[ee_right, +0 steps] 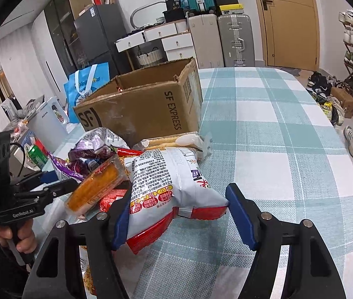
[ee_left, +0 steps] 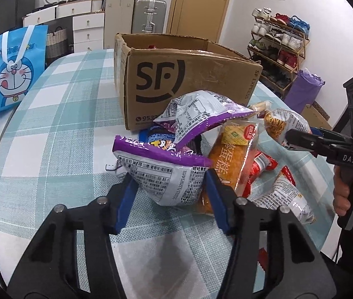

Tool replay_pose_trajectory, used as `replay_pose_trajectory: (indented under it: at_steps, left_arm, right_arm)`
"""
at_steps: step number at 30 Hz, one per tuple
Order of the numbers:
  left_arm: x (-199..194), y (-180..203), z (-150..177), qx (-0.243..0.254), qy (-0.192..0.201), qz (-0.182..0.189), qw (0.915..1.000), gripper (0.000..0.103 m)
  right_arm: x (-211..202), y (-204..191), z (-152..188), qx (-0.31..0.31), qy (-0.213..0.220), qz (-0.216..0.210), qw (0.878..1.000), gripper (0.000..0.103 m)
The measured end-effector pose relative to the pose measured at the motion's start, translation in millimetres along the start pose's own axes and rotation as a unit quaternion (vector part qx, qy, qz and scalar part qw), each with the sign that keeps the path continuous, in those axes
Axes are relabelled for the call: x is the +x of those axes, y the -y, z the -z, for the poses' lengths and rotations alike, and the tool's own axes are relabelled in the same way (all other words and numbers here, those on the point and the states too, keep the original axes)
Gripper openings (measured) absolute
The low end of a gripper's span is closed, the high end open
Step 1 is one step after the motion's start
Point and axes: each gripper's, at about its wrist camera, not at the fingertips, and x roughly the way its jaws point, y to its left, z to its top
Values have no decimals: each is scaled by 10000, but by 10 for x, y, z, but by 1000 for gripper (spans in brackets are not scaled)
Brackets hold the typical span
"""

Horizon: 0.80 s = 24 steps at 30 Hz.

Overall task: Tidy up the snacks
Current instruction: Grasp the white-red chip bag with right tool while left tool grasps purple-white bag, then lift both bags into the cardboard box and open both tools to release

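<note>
Left tongs [ee_left: 169, 194] pinch the purple-edged snack bag [ee_left: 161, 174] (both pads touching).

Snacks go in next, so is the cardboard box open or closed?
Open. The cardboard box stands upright on the checked table with no lid over its top; both views show its inner walls.

snack pile [ee_left: 196, 154] on table [ee_left: 59, 124] | box [ee_left: 189, 79] behind pile
</note>
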Motion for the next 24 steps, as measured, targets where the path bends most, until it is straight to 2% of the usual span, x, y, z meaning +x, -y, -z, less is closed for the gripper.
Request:
replay_pose_trajectory:
  at_steps: [6, 24]
  left_arm:
    - [-42, 10, 15, -29, 52, 42, 10000, 44]
    - [-381, 17, -77, 63, 329, 66, 9994, 43]
  right_arm:
    - [-150, -38, -35, 1, 225, -125, 9997, 71]
    - [-376, -85, -108, 135, 631, -385, 9972, 71]
